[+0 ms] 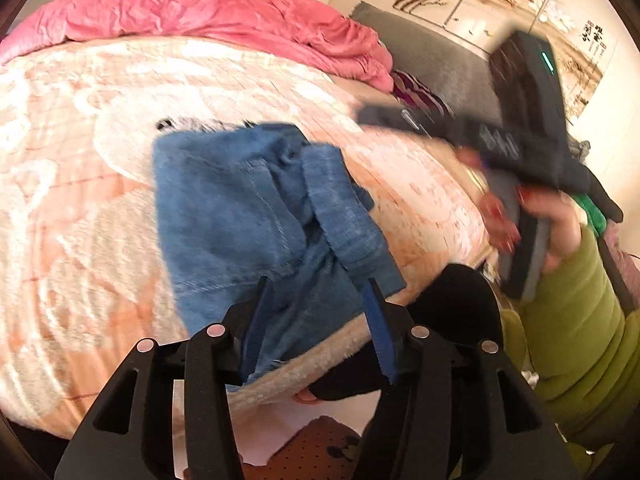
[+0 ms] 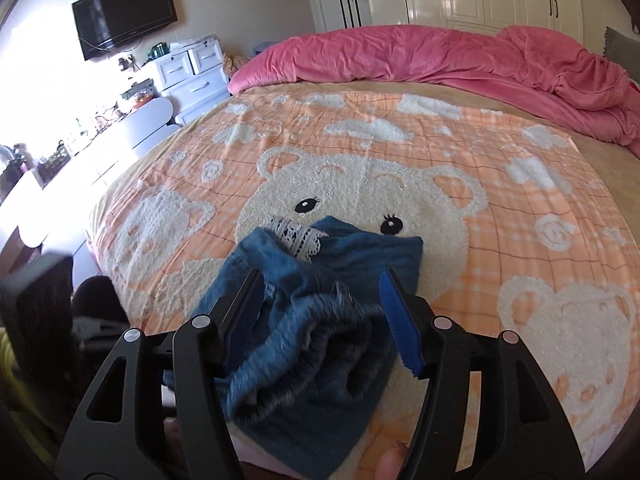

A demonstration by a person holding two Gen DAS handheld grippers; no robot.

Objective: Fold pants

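The left black two-finger gripper with blue ribbed pads (image 1: 318, 320) fills the bottom of the left wrist view, its jaws spread wide apart and pointing toward the frame's centre. The right black two-finger gripper with blue ribbed pads (image 2: 322, 312) sits at the bottom of the right wrist view, jaws likewise spread wide. At the right edge of the left wrist view, the person's right hand with red-painted nails (image 1: 536, 220), blurred, wraps around that tool's grey handle, and a green-sleeved forearm (image 1: 576, 320) runs down toward the lower right corner.
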